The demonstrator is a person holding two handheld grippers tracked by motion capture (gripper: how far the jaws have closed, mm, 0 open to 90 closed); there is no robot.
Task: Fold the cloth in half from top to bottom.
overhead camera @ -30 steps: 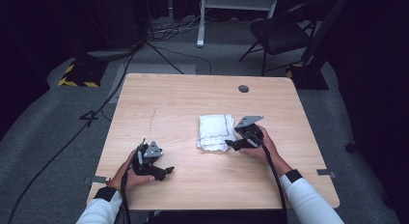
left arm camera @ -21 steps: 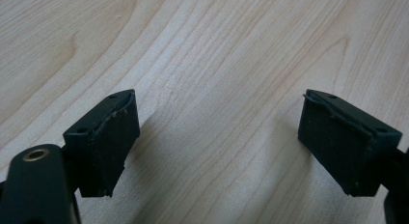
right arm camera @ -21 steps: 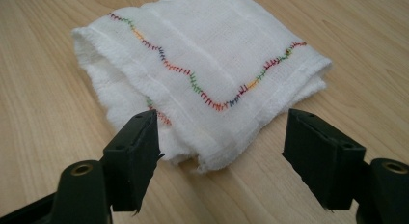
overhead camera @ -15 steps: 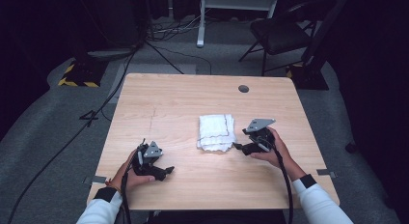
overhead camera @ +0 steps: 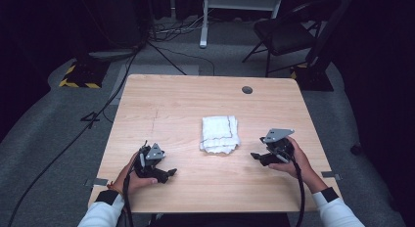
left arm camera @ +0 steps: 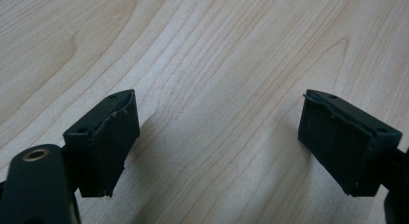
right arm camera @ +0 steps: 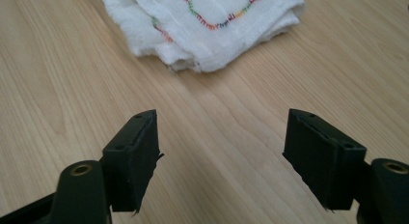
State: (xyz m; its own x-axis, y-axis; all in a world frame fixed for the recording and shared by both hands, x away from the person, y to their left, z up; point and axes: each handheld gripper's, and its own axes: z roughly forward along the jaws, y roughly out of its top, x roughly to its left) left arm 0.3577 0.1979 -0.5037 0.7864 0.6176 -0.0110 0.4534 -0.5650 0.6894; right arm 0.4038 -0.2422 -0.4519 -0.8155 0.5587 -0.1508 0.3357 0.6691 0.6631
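Note:
A folded white towel [overhead camera: 219, 133] with a coloured stitched line lies in the middle of the wooden table [overhead camera: 186, 97]. My right gripper [overhead camera: 256, 157] is to the right of it, a short way off, open with nothing between its jaws. In the right gripper view the towel [right arm camera: 212, 26] lies ahead of the gripper [right arm camera: 222, 151], with bare wood between them. My left gripper [overhead camera: 170, 173] rests near the table's front left, open and empty. Its own view has the gripper [left arm camera: 217, 137] over bare wood grain.
A round grommet hole [overhead camera: 247, 90] sits at the table's far right. Beyond the table stand a black chair [overhead camera: 284, 34], a white stand [overhead camera: 242, 2] and cables [overhead camera: 122, 85] on the grey floor. Tape tabs [overhead camera: 99, 182] mark the front corners.
My right gripper has drawn back to the right, away from the towel's edge. The towel and the left gripper have stayed where they were.

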